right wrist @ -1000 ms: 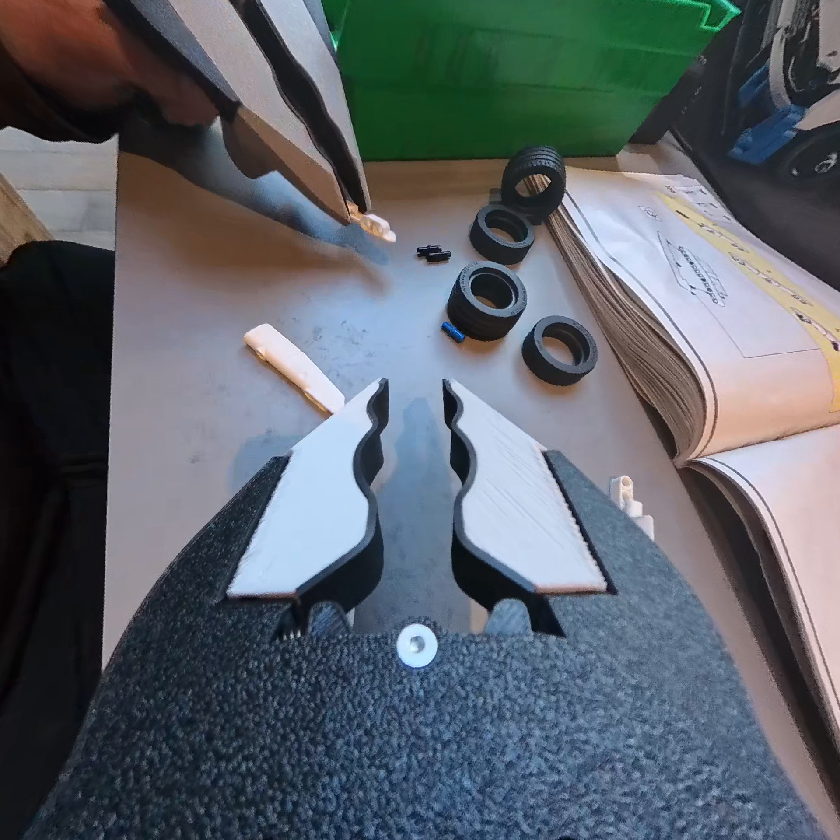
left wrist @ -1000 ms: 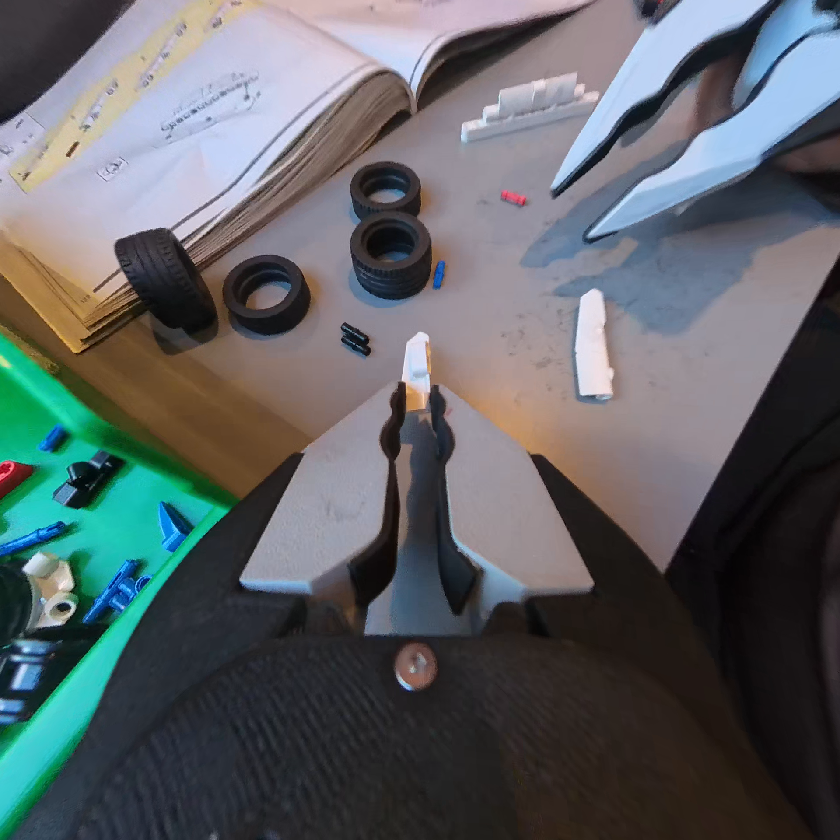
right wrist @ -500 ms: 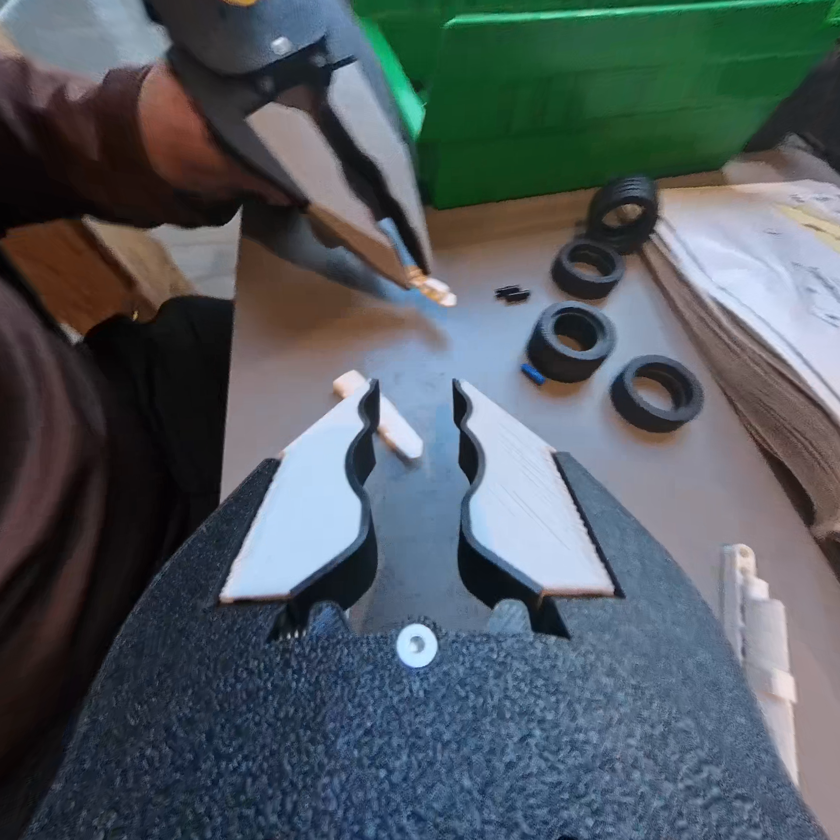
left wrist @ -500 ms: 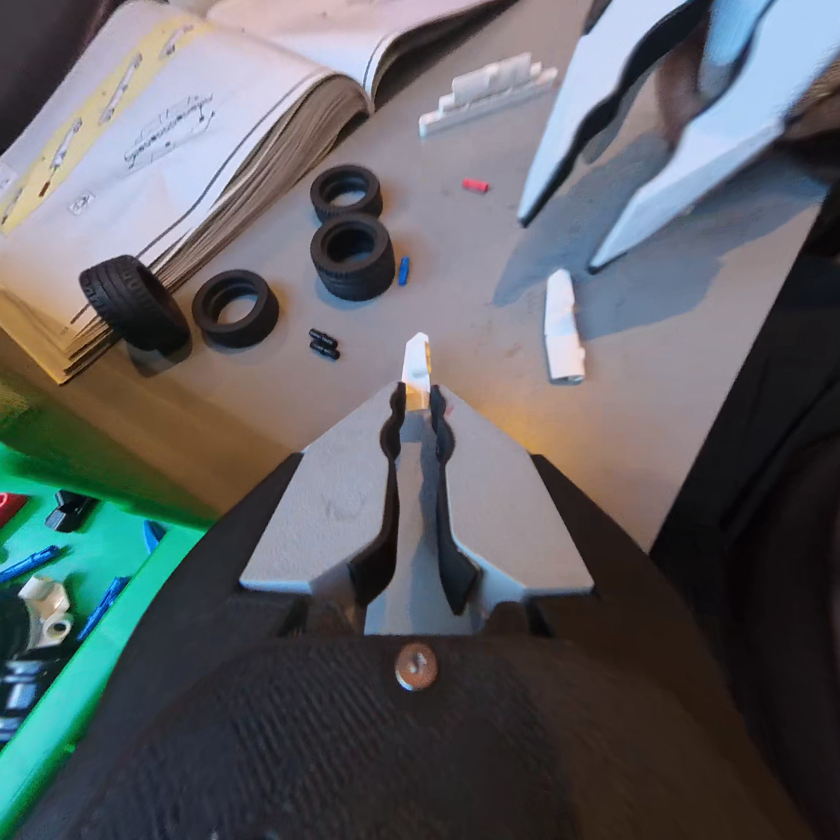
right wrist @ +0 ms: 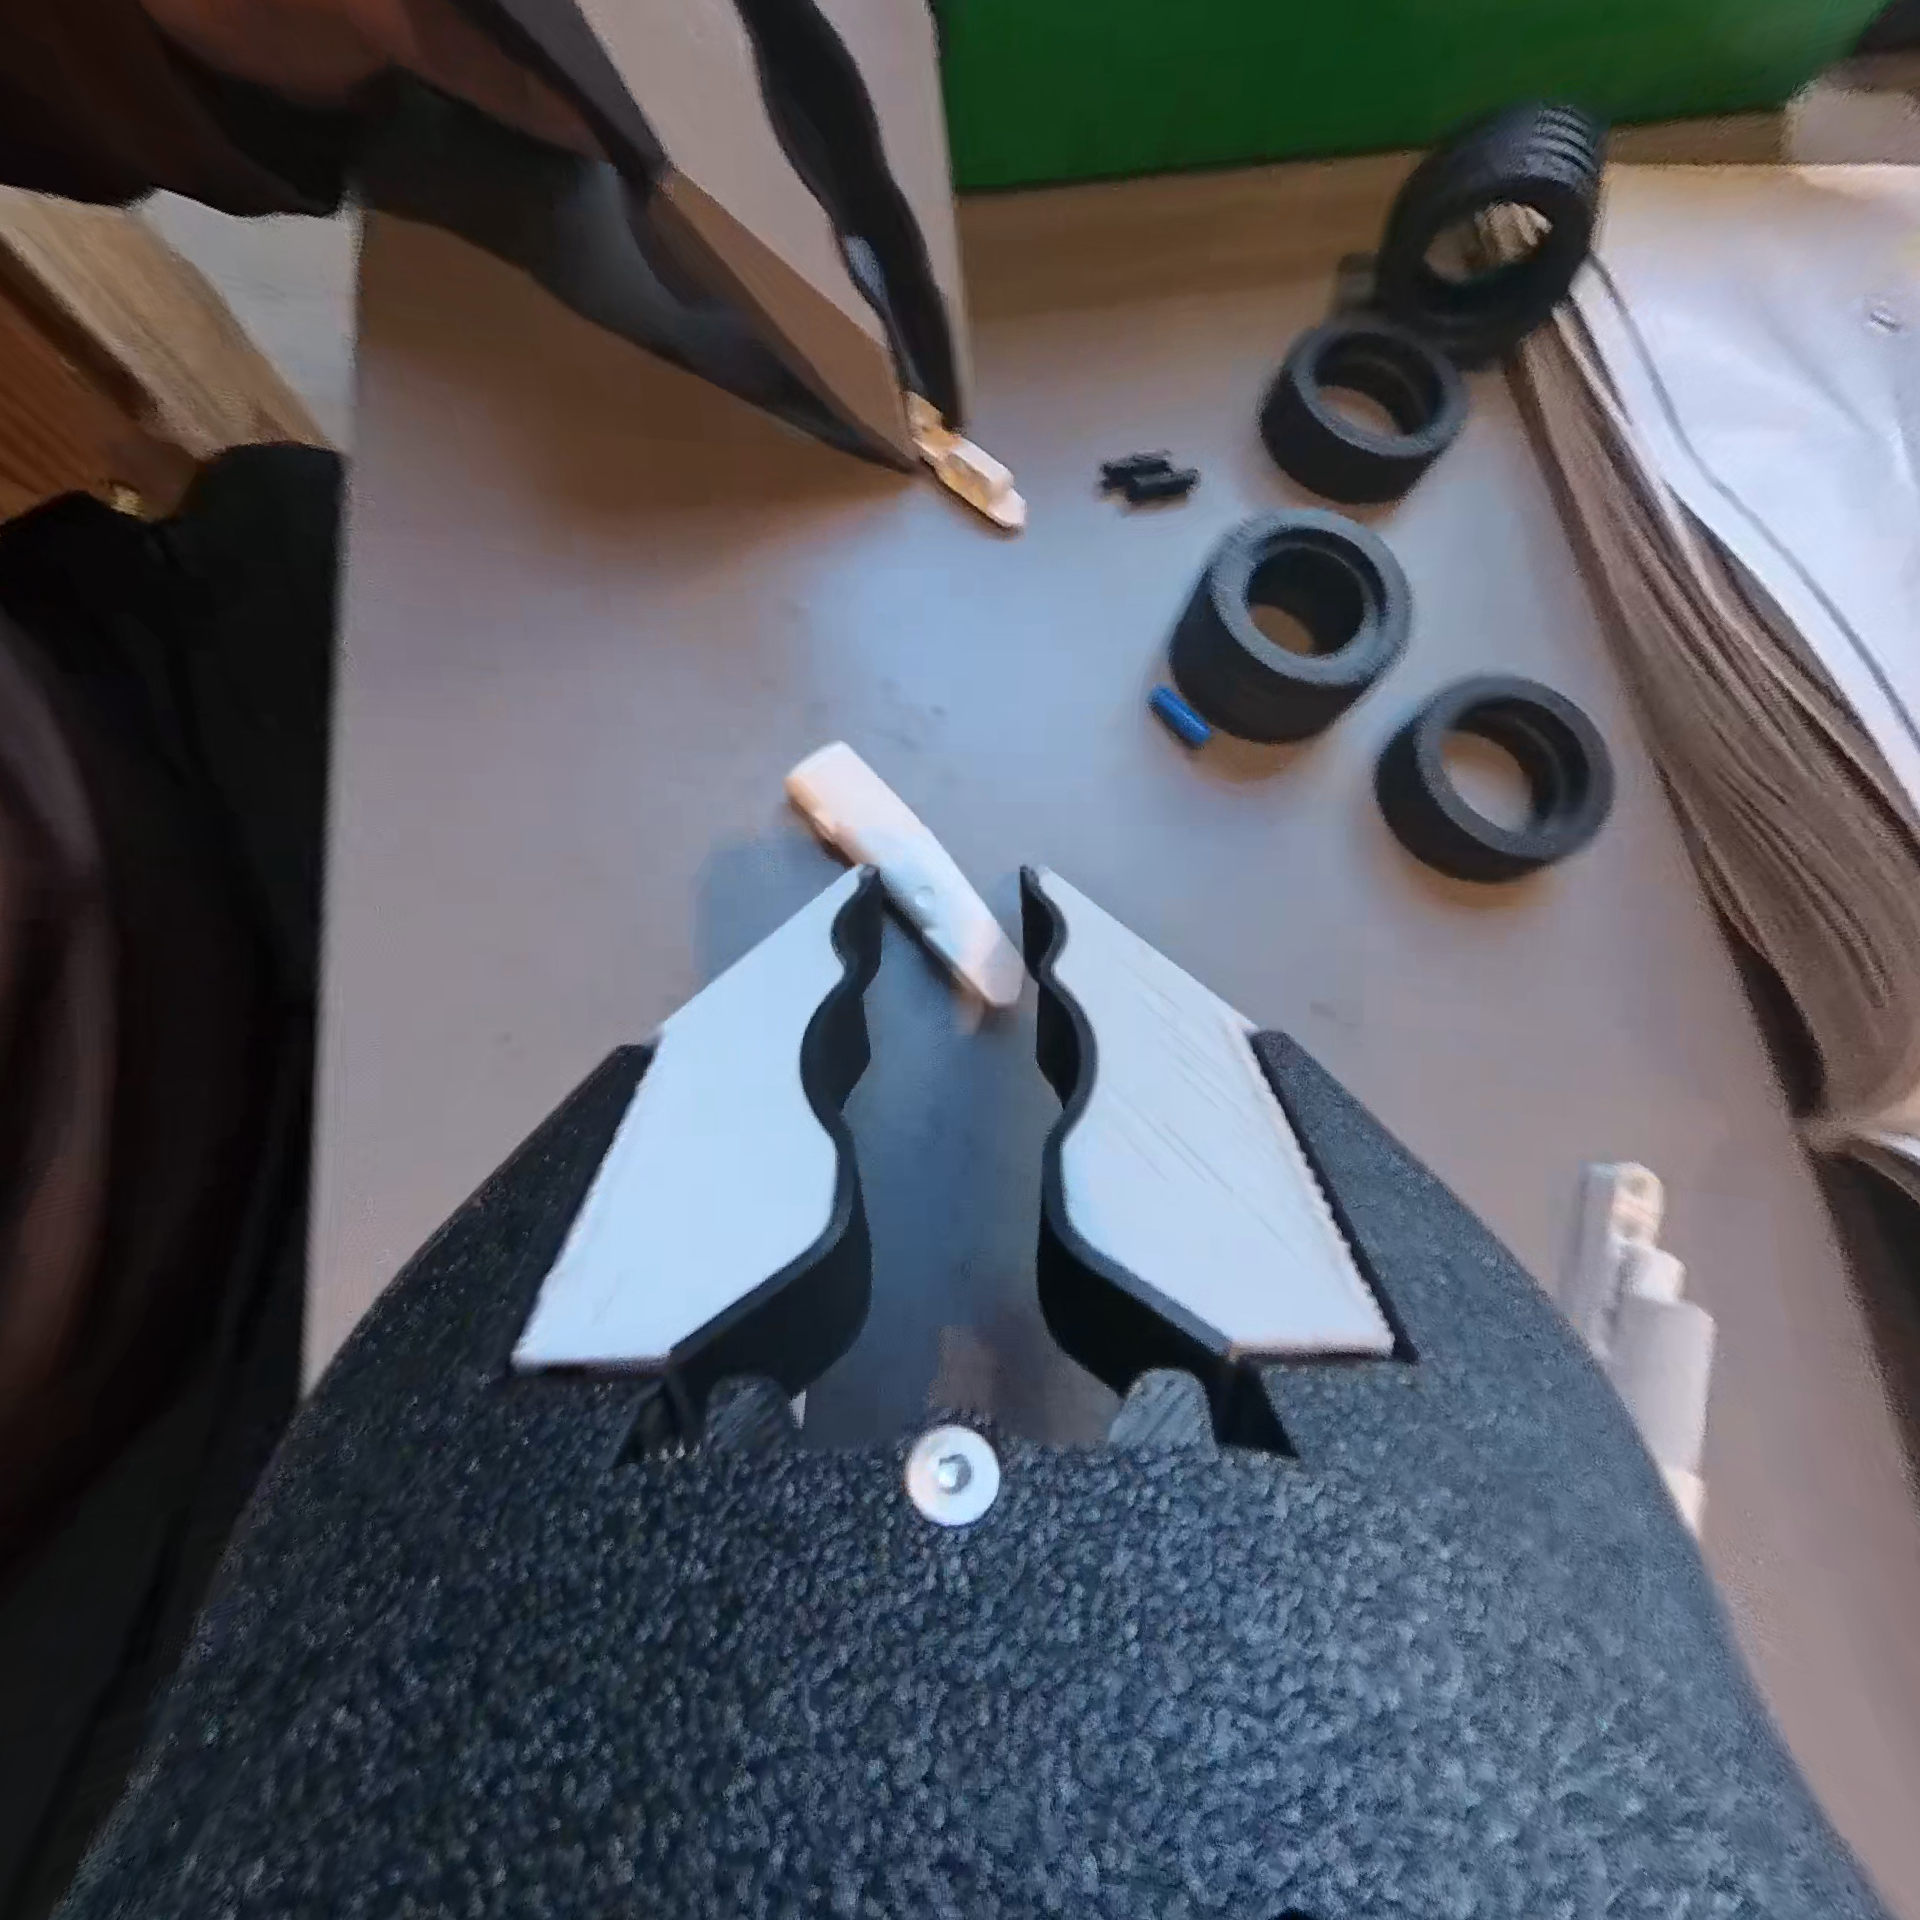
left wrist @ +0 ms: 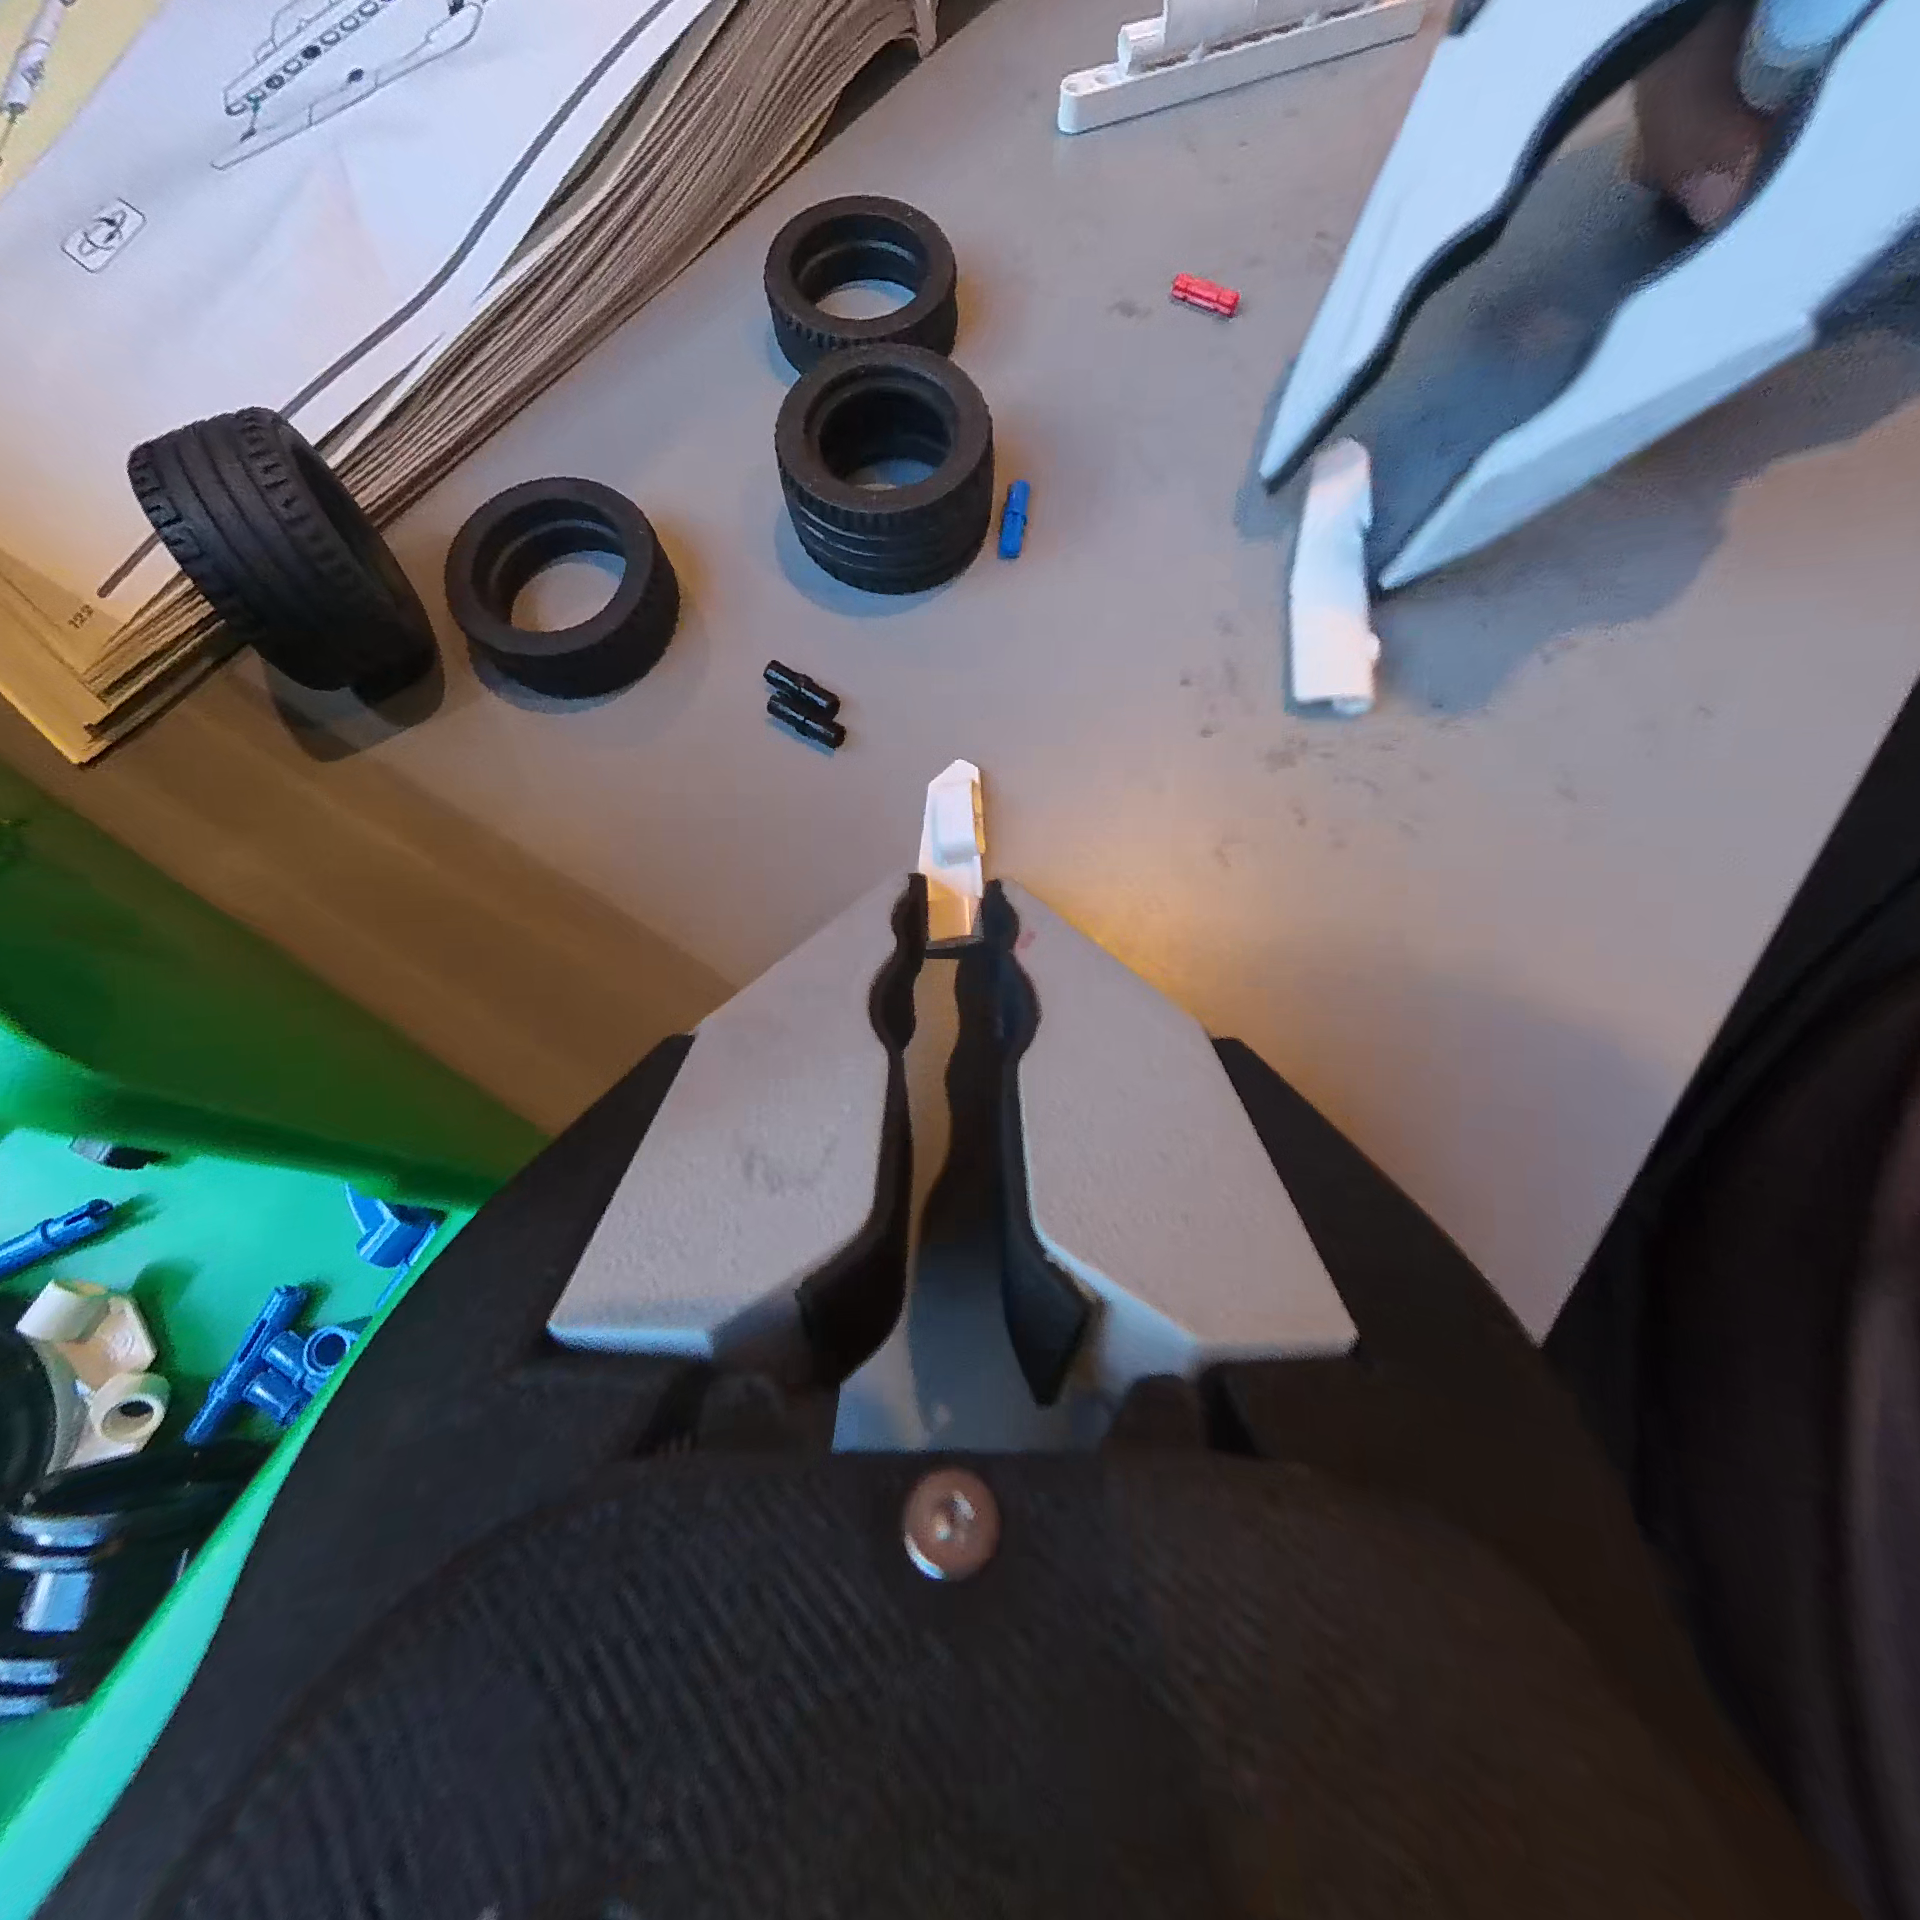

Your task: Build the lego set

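L claw (left wrist: 951,894) clenched on small white wedge piece (left wrist: 951,826), smooth plastic, pointed tip sticking out past the tips, held above the grey desk (left wrist: 1143,935). R claw (right wrist: 951,883) released, jaws apart, tips straddling a longer curved white panel piece (right wrist: 914,883) lying flat on desk; the panel runs diagonal betw the fingers, whether either one touches it can't tell. In left wrist view same panel (left wrist: 1330,582) lies betw the R claw's pale wavy-edged fingers.

Desk surface matte grey, scuffed. Four black rubber tyres w/ ribbed tread: one stack-like tall tyre (left wrist: 883,468), one behind it (left wrist: 860,281), one flat (left wrist: 561,582), one upright leaning on the manual edge (left wrist: 281,551). Two short black pins (left wrist: 803,704) side by side near L claw tip. Blue pin (left wrist: 1014,517) just beside tall tyre; red pin (left wrist: 1205,293) apart. Thick open instruction manual (left wrist: 364,187), paper pages fanned. White beam assembly (left wrist: 1226,62) at far edge. Green plastic bin (left wrist: 156,1195) w/ loose blue, white, black parts.
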`<control>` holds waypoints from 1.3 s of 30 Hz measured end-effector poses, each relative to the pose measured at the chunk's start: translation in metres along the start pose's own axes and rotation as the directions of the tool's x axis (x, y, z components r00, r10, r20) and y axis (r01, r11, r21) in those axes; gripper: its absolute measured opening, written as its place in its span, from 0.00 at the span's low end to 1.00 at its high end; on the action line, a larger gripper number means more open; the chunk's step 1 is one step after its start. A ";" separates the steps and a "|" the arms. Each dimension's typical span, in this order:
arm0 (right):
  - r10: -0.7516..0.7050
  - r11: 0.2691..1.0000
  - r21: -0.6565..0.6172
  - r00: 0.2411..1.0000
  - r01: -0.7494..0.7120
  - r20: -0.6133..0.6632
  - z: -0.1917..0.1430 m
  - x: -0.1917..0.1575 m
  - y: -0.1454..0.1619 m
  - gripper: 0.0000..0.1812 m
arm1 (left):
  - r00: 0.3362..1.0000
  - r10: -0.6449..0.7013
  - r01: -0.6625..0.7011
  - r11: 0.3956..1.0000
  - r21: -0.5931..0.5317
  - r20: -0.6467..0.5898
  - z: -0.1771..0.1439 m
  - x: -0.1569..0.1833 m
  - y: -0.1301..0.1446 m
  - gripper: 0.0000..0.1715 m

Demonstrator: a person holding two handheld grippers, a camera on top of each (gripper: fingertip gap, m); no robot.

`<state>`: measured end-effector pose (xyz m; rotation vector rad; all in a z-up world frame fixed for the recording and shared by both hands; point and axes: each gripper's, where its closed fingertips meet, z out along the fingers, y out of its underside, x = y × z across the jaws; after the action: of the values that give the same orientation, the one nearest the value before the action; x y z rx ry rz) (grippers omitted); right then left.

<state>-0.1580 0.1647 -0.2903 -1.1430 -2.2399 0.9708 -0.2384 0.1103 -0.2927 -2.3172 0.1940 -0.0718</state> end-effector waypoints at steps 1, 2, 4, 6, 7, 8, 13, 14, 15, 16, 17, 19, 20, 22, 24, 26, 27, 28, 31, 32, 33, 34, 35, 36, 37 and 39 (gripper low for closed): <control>-0.002 1.000 -0.011 1.000 0.002 -0.028 -0.002 0.007 0.005 0.15 | 1.000 0.000 0.000 1.000 0.000 -0.003 0.000 0.000 0.000 0.05; -0.002 1.000 -0.016 0.999 0.001 -0.048 -0.004 0.013 0.008 0.15 | 1.000 0.000 0.000 1.000 0.001 -0.006 0.000 0.000 0.000 0.05; 0.020 1.000 0.016 0.998 -0.019 -0.055 -0.010 0.019 0.007 0.15 | 1.000 0.002 -0.002 1.000 0.001 -0.011 0.001 0.000 -0.001 0.05; 0.049 0.997 0.063 0.998 -0.046 -0.048 -0.015 0.021 0.002 0.15 | 1.000 0.009 -0.009 1.000 0.014 -0.006 0.000 0.000 -0.003 0.05; 0.058 0.995 0.079 0.997 -0.054 -0.048 -0.017 0.022 0.000 0.15 | 1.000 0.014 -0.014 1.000 0.028 -0.004 -0.001 0.000 -0.004 0.05; 0.064 0.994 0.091 0.997 -0.060 -0.052 -0.018 0.023 -0.001 0.15 | 1.000 0.021 -0.021 0.999 0.048 0.000 -0.003 0.000 -0.007 0.05; 0.051 0.995 0.091 0.996 -0.044 -0.070 -0.018 0.024 -0.001 0.15 | 0.998 0.064 -0.060 0.985 0.159 -0.016 -0.013 0.006 -0.021 0.05; 0.048 0.995 0.088 0.996 -0.042 -0.071 -0.018 0.024 -0.001 0.15 | 0.997 0.073 -0.068 0.981 0.180 -0.020 -0.015 0.008 -0.023 0.05; 0.046 0.995 0.087 0.996 -0.040 -0.073 -0.018 0.024 -0.001 0.15 | 0.997 0.081 -0.076 0.977 0.201 -0.016 -0.018 0.008 -0.025 0.05; 0.045 0.995 0.091 0.996 -0.038 -0.076 -0.018 0.024 -0.001 0.15 | 0.996 0.093 -0.088 0.971 0.221 -0.014 -0.020 0.010 -0.028 0.05; 0.045 0.995 0.097 0.996 -0.037 -0.081 -0.018 0.024 -0.003 0.14 | 0.994 0.110 -0.104 0.966 0.238 -0.015 -0.021 0.012 -0.029 0.05; 0.046 0.991 0.126 0.996 -0.036 -0.078 -0.019 0.022 -0.009 0.14 | 0.989 0.149 -0.145 0.955 0.260 0.008 -0.023 0.016 -0.032 0.05; 0.049 0.989 0.143 0.997 -0.040 -0.064 -0.019 0.019 -0.013 0.13 | 0.985 0.174 -0.174 0.948 0.268 0.023 -0.024 0.018 -0.033 0.05; 0.045 0.987 0.158 0.998 -0.037 -0.044 -0.016 0.012 -0.018 0.14 | 0.973 0.221 -0.232 0.936 0.267 0.069 -0.024 0.020 -0.034 0.05; 0.025 0.987 0.162 0.999 -0.018 -0.040 -0.014 0.007 -0.022 0.14 | 0.956 0.272 -0.292 0.925 0.244 0.112 -0.021 0.023 -0.033 0.05; 0.005 0.986 0.169 1.000 0.000 -0.031 -0.011 0.001 -0.026 0.14 | 0.931 0.326 -0.357 0.909 0.217 0.167 -0.018 0.024 -0.031 0.05; -0.003 0.987 0.163 1.000 0.007 -0.025 -0.009 -0.001 -0.027 0.14 | 0.915 0.354 -0.390 0.898 0.204 0.192 -0.017 0.025 -0.031 0.05; -0.010 0.988 0.155 1.000 0.013 -0.024 -0.008 -0.002 -0.026 0.14 | 0.900 0.382 -0.421 0.887 0.192 0.210 -0.016 0.026 -0.030 0.05; -0.016 0.989 0.148 1.000 0.019 -0.026 -0.006 -0.003 -0.026 0.14 | 0.867 0.437 -0.479 0.863 0.160 0.239 -0.013 0.029 -0.028 0.05; -0.012 0.988 0.151 1.000 0.015 -0.025 -0.007 -0.003 -0.027 0.14 | 0.862 0.445 -0.488 0.859 0.156 0.245 -0.012 0.030 -0.028 0.05; -0.007 0.988 0.156 1.000 0.010 -0.024 -0.007 -0.002 -0.027 0.14 | 0.859 0.448 -0.492 0.856 0.159 0.249 -0.013 0.030 -0.028 0.05; -0.002 0.987 0.163 1.000 0.006 -0.023 -0.008 -0.002 -0.028 0.14 | 0.858 0.447 -0.493 0.854 0.165 0.251 -0.013 0.030 -0.029 0.05; 0.002 0.986 0.168 1.000 0.002 -0.021 -0.008 -0.002 -0.029 0.14 | 0.860 0.444 -0.491 0.855 0.169 0.251 -0.014 0.030 -0.030 0.04; 0.003 0.985 0.171 1.000 0.000 -0.017 -0.008 -0.002 -0.030 0.14 | 0.863 0.439 -0.486 0.857 0.172 0.251 -0.014 0.030 -0.030 0.05; 0.003 0.985 0.175 1.000 -0.001 -0.015 -0.008 -0.003 -0.031 0.14 | 0.865 0.431 -0.481 0.859 0.177 0.256 -0.015 0.029 -0.031 0.05; 0.012 0.981 0.195 1.000 -0.011 -0.001 -0.008 -0.006 -0.036 0.14 | 0.874 0.408 -0.464 0.860 0.210 0.263 -0.018 0.030 -0.036 0.05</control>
<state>-0.1681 0.1475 -0.2586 -1.0703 -2.0847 1.1639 -0.2061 0.1168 -0.2545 -1.9415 0.5658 0.3581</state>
